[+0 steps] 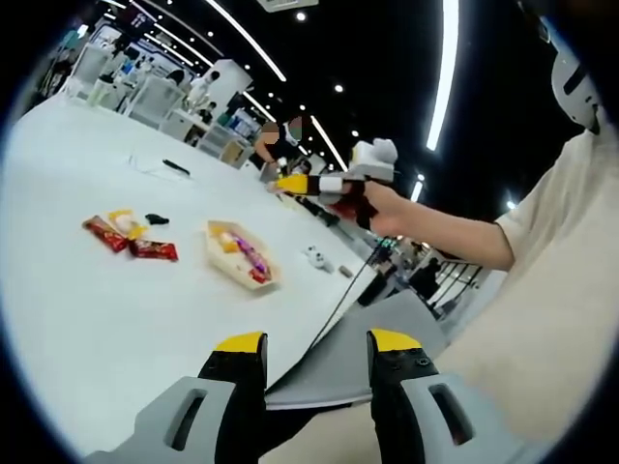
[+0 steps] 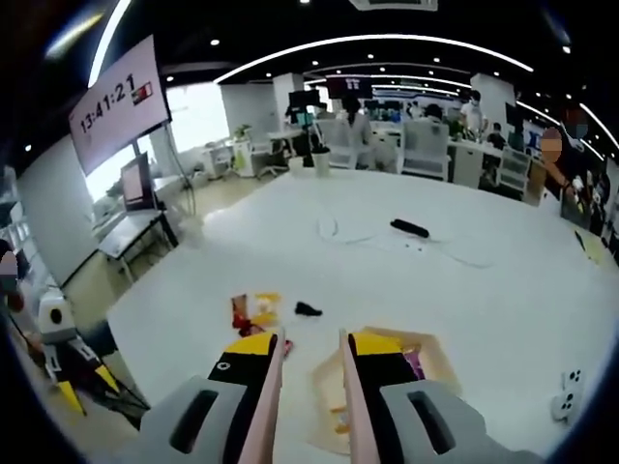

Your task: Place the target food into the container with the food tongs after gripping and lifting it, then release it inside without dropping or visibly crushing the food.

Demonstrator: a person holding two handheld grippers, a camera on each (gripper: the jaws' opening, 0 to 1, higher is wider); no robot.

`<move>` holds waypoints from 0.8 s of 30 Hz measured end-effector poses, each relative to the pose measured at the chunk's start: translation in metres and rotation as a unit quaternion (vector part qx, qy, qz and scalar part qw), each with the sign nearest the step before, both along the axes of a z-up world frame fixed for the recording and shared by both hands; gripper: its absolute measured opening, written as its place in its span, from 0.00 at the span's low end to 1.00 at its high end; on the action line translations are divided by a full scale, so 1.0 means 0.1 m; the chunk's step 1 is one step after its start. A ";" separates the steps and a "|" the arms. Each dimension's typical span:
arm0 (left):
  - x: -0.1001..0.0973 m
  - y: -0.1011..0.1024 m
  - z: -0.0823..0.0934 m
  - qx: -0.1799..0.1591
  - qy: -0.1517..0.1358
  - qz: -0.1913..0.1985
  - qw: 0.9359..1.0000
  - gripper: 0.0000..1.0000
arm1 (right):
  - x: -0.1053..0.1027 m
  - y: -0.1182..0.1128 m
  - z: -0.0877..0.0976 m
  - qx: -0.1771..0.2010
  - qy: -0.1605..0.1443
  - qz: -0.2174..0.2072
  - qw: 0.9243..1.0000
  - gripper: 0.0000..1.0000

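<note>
One white table (image 1: 77, 329): smooth, matte, broad, with a rounded edge; it carries everything below.
Room: an open office with long ceiling light strips, desks and chairs beyond the table, and a wall screen (image 2: 116, 97) that reads 13:41:21.
Right gripper (image 2: 311, 343): grey body, black jaws with yellow tips; the jaws press on the outer sides of the food tongs. In the left gripper view a hand (image 1: 389, 209) holds it raised above the table's far side.
Left gripper (image 1: 314, 340): same make, jaws spread with nothing between them, at the table's near edge.
Food tongs (image 2: 265, 411): two pale pink, smooth flat arms that run along the inner faces of the right gripper's jaws. The arms stand apart with nothing between them. I cannot make out their tips.
Container (image 1: 242, 256): a pale, boat-shaped tray with pointed ends and some small colourful pieces inside. In the left gripper view its long axis runs from upper left to lower right.
Target food: three glossy snack packets on the table just left of the container, not in it. One red packet (image 1: 104, 233) lies slantwise, another red packet (image 1: 155, 250) lies nearly level, and a yellow packet (image 1: 126, 222) sits between and behind them.
Small black item (image 1: 156, 219): just beside the yellow packet, too small to identify.
</note>
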State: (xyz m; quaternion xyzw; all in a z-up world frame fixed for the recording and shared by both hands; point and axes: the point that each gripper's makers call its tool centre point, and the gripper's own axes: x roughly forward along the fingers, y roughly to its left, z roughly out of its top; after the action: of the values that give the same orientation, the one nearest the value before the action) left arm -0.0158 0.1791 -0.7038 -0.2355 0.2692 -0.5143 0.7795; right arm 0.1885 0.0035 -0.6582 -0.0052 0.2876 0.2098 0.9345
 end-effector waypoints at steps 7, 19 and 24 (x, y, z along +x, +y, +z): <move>-0.01 0.05 -0.04 0.000 0.006 0.013 1.000 0.41 | 0.02 0.36 -0.12 -0.007 0.016 0.063 0.998 0.28; -0.12 0.29 -0.06 -0.001 0.014 0.080 0.997 0.40 | 0.05 0.78 -0.32 -0.016 0.040 0.125 0.991 0.29; -0.16 0.38 -0.05 -0.015 0.024 0.113 0.993 0.40 | 0.06 0.97 -0.37 -0.022 0.045 0.151 0.987 0.29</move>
State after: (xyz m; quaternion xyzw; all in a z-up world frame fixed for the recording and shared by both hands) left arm -0.0316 0.2171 -0.7090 -0.2881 0.2521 -0.4208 0.8224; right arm 0.1945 0.1000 -0.6948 -0.0599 0.3302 0.3417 0.8779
